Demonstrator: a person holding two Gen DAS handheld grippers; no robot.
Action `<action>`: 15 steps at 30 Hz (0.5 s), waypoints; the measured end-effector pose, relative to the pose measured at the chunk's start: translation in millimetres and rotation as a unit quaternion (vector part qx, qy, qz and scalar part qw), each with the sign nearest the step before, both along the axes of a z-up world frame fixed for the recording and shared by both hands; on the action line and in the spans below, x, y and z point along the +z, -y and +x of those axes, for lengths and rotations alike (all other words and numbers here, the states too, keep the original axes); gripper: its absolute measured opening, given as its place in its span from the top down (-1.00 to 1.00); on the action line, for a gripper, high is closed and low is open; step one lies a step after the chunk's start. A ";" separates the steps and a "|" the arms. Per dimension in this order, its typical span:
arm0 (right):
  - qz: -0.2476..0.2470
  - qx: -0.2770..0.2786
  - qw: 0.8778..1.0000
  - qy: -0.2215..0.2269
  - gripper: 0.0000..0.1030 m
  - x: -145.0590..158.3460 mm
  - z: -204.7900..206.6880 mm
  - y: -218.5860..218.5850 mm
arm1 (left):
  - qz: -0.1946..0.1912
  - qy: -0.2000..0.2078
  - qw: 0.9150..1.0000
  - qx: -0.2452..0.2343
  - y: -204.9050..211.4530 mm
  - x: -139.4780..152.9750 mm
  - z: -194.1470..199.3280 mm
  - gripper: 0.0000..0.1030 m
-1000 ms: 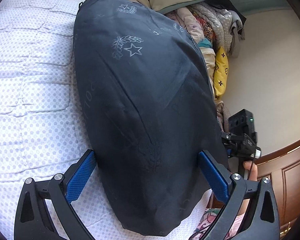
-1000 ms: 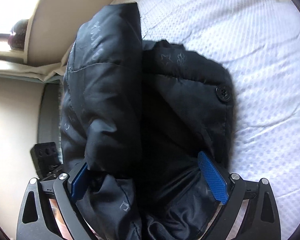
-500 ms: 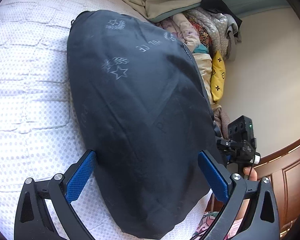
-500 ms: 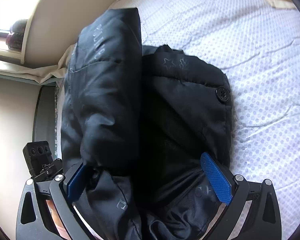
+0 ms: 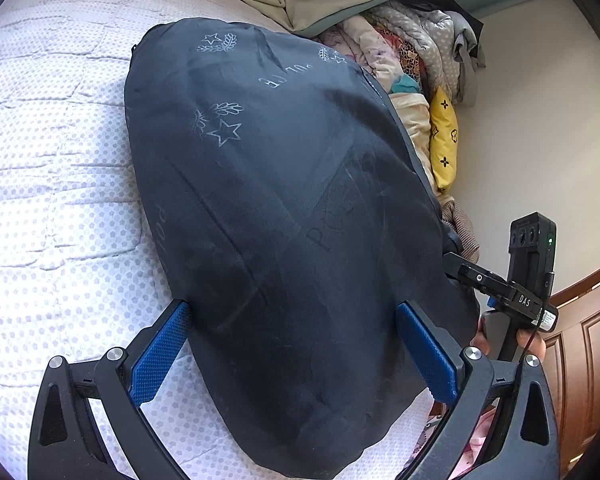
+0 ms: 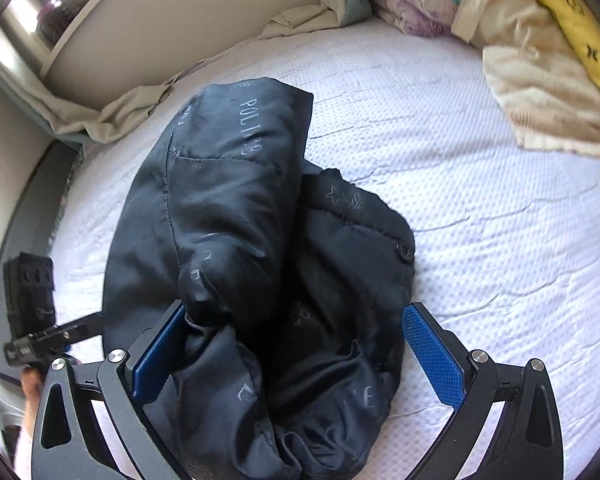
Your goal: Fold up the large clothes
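A dark navy padded jacket [image 5: 284, 208] with printed stars and letters lies in a folded bundle on the white dotted mattress [image 5: 52, 184]. My left gripper [image 5: 296, 344] is open, its blue pads on either side of the bundle's near end. In the right wrist view the same jacket [image 6: 240, 240] shows its folded sleeve and a black button. My right gripper [image 6: 296, 348] is open around the bundle, and its left pad touches the fabric. The right gripper also shows in the left wrist view [image 5: 512, 284].
A pile of folded clothes with a yellow patterned piece [image 5: 444, 140] lies along the wall at the right of the bed. Beige bedding [image 6: 120, 112] is bunched at the bed's far edge. A wooden door [image 5: 588, 320] stands at the right.
Both cameras have drawn back, so the jacket looks smaller and more mattress shows. The right wrist view has swung to show the clothes pile. Both grippers stay open.
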State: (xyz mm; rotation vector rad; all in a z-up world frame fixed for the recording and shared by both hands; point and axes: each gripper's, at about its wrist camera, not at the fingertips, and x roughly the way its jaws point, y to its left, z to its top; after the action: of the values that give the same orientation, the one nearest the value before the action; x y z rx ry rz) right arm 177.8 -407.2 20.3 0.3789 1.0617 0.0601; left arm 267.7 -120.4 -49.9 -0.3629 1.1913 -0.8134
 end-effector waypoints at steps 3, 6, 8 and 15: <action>0.024 0.001 0.999 -0.022 -1.00 -8.3 7.2 -3.8 | -0.002 -0.003 1.000 -0.002 -3.1 -1.8 -0.2 -0.99; 0.134 -0.022 0.988 -0.078 -1.00 -38.4 13.1 15.2 | -0.006 -0.012 1.000 -0.004 -5.1 -6.3 0.1 -0.99; 0.183 -0.028 0.978 -0.096 -1.00 -54.4 15.7 23.3 | -0.011 -0.020 1.000 -0.002 -6.6 -9.3 1.1 -0.99; 0.270 -0.006 0.957 -0.103 -1.00 -87.7 22.3 25.1 | -0.024 -0.031 0.999 0.001 -9.2 -15.3 2.9 -0.99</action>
State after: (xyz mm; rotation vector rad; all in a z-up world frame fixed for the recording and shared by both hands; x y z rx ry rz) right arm 200.1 -432.3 -67.4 0.9011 1.2424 0.3099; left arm 270.6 -111.1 -65.2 -0.4313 1.2299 -0.8341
